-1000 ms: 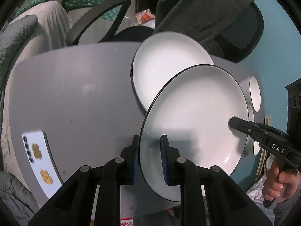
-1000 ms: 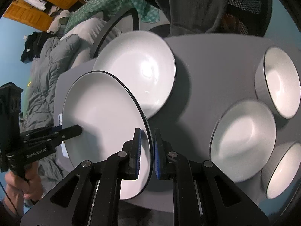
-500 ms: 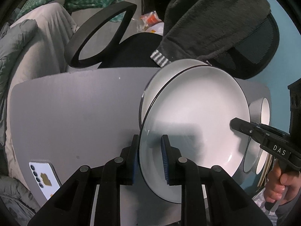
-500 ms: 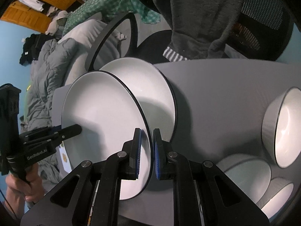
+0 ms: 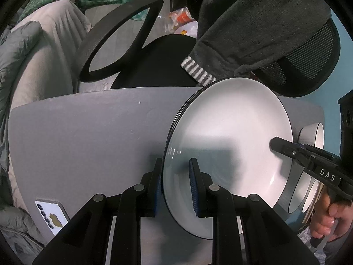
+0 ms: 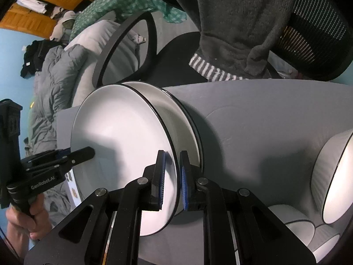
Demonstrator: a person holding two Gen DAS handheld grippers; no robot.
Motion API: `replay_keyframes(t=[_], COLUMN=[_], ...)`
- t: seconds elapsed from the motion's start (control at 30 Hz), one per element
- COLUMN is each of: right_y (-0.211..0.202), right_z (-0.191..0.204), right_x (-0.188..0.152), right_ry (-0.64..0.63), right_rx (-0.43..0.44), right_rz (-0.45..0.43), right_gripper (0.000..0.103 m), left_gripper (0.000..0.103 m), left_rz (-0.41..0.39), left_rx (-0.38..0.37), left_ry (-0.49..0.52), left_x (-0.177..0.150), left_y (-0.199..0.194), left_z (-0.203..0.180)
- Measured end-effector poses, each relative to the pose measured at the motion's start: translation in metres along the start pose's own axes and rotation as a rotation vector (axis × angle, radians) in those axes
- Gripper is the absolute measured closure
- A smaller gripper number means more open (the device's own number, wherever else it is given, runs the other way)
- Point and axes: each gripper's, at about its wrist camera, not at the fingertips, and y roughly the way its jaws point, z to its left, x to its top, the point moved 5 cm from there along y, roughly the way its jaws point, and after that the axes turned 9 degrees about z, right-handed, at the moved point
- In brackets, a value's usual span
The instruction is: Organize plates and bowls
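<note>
Right wrist view: both claws [image 6: 171, 176] [image 5: 175, 183] clamp the tilted plate [image 6: 123, 145], face up-left, over another plate [image 6: 176, 119].

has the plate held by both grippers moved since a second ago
Yes. The held plate has moved away from the camera, toward the chair, and now nearly covers the second plate lying on the table.

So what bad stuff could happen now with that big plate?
1. Both the left gripper and the right gripper pinch only the thin rim of the held plate. If one lets go first, it could tip and bang down.
2. It hangs just over the second plate, slightly off-centre. Dropped quickly, the rims might chip.
3. The bowls sit close to the right gripper, which might bump them as it pulls away.
</note>
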Motion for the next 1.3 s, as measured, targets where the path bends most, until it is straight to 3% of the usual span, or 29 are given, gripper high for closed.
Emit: replay_keyframes(t=[0.3, 0.67, 0.93, 1.0, 1.07, 1.27, 1.3], right_y=[0.003, 0.001, 0.002, 0.002, 0.001, -0.006, -0.007], right_z=[-0.006, -0.006, 0.010, 0.010, 0.010, 0.010, 0.011], right_x=[0.004, 0.004, 0.001, 0.000, -0.001, -0.006, -0.007], right_ry=[0.013, 0.022, -0.028, -0.023, -0.016, 0.008, 0.010], right_rx=[0.022, 0.001, -0.093, -0.099, -0.107, -0.126, -0.132], right_rz=[0.010, 0.052, 0.090, 0.092, 0.090, 0.063, 0.057], right_gripper=[0.090, 0.086, 0.066, 0.066, 0.066, 0.064, 0.060], left_gripper=[0.081, 0.077, 0.077, 0.073, 0.060, 0.058, 0.058], left_rz=[0.023, -0.004, -0.026, -0.037, -0.067, -0.154, -0.167], left_rx=[0.004, 0.000, -0.030, -0.032, -0.039, -0.050, -0.051], left_ry=[-0.016, -0.028, -0.044, -0.051, -0.054, -0.042, -0.041], left_x=[0.004, 0.000, -0.007, -0.011, -0.015, -0.035, -0.038], left_y=[0.008, 0.007, -0.002, -0.007, -0.014, -0.043, -0.048], left_z=[-0.001, -0.001, 0.000, 0.001, 0.000, -0.008, -0.010])
